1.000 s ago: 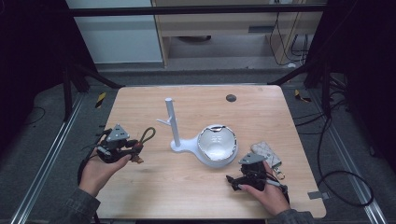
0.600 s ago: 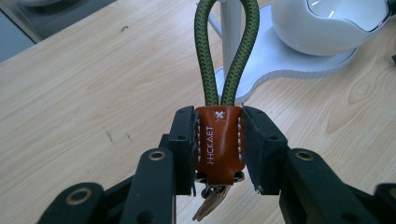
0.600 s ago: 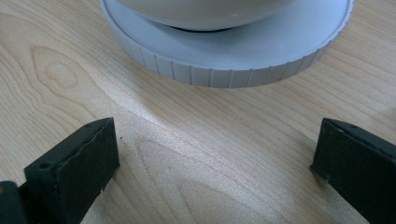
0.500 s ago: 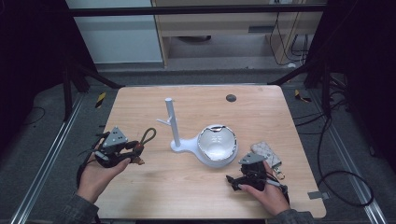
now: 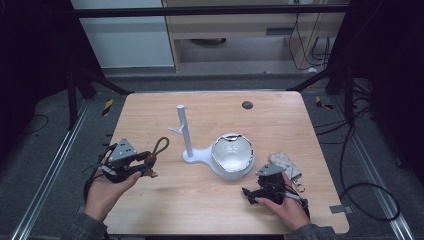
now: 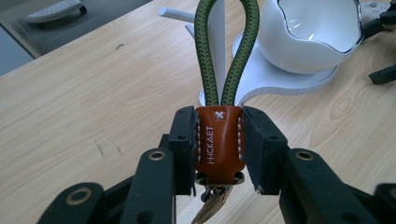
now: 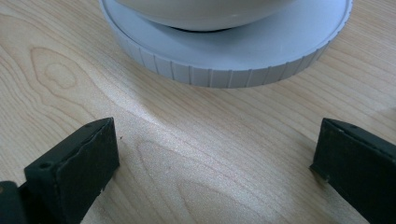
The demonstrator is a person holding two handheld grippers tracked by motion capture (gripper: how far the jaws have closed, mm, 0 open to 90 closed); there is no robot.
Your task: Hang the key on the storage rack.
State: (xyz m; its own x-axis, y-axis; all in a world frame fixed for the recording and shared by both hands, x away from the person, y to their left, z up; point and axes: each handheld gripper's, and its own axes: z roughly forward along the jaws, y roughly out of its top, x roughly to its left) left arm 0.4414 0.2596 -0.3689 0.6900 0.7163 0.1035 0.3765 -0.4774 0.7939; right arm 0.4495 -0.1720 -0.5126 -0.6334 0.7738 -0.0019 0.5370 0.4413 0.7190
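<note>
Left gripper view: left claw [image 6: 219, 149] clamped on brown leather tab of green rope-loop keychain [image 6: 219, 140], loop axis pointing straight at white branched peg stand [image 5: 184, 132], just ahead. Right claw [image 5: 250, 192] open, idle by white bowl [image 5: 232, 155] on wooden surface [image 5: 280, 120].

I am clamping my left gripper [image 6: 219, 140] on the brown leather tab [image 6: 218, 142]; its green cord loop [image 6: 227, 51] is reaching toward the far white stand [image 6: 261, 77].
</note>
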